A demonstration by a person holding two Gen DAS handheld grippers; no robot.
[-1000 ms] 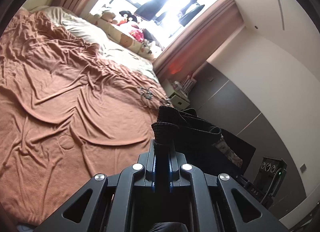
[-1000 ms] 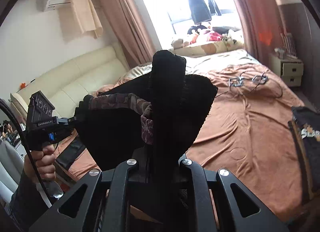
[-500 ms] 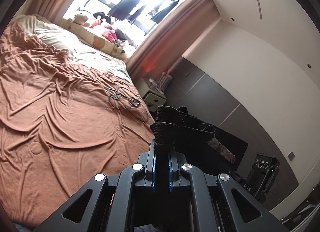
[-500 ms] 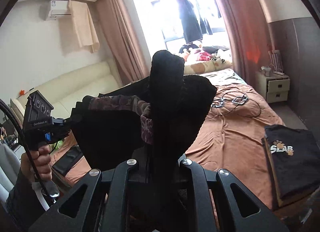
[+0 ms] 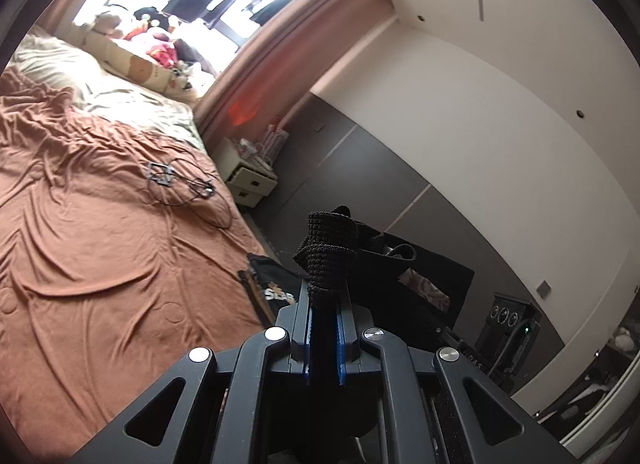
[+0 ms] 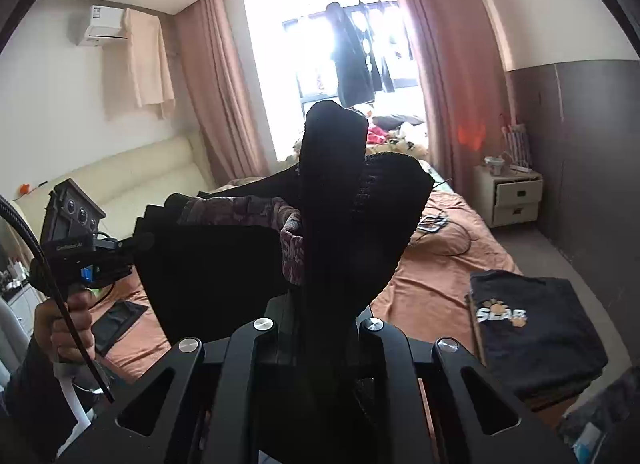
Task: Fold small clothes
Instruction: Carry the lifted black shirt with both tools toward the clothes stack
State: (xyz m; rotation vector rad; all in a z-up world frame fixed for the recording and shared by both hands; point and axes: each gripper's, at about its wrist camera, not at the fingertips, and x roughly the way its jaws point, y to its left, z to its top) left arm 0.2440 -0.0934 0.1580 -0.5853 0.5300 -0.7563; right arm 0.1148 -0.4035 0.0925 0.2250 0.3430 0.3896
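A black knit garment (image 6: 208,264) with a patterned inner band hangs in the air, stretched between both grippers. My left gripper (image 5: 325,296) is shut on one bunched edge of it (image 5: 326,260). In the right wrist view that gripper (image 6: 116,250) shows at the left, held by a hand (image 6: 64,320). My right gripper (image 6: 324,300) is shut on the other edge, and the cloth (image 6: 336,183) stands up over its fingers and hides them. A folded black shirt with a pale print (image 6: 532,328) lies on the near bed corner, also seen as the folded shirt (image 5: 276,288) below the garment.
The bed has a rumpled orange-brown sheet (image 5: 100,256) with loose cables (image 5: 180,183) on it. A cream nightstand (image 6: 516,195) stands by the grey wall. A pale sofa (image 6: 120,171) lies to the left, and a dark flat item (image 6: 116,316) rests on the bed's left side.
Both hands have carried the stretched garment sideways and a little up. The folded black shirt on the bed corner has come into both views. Both grips are unchanged.
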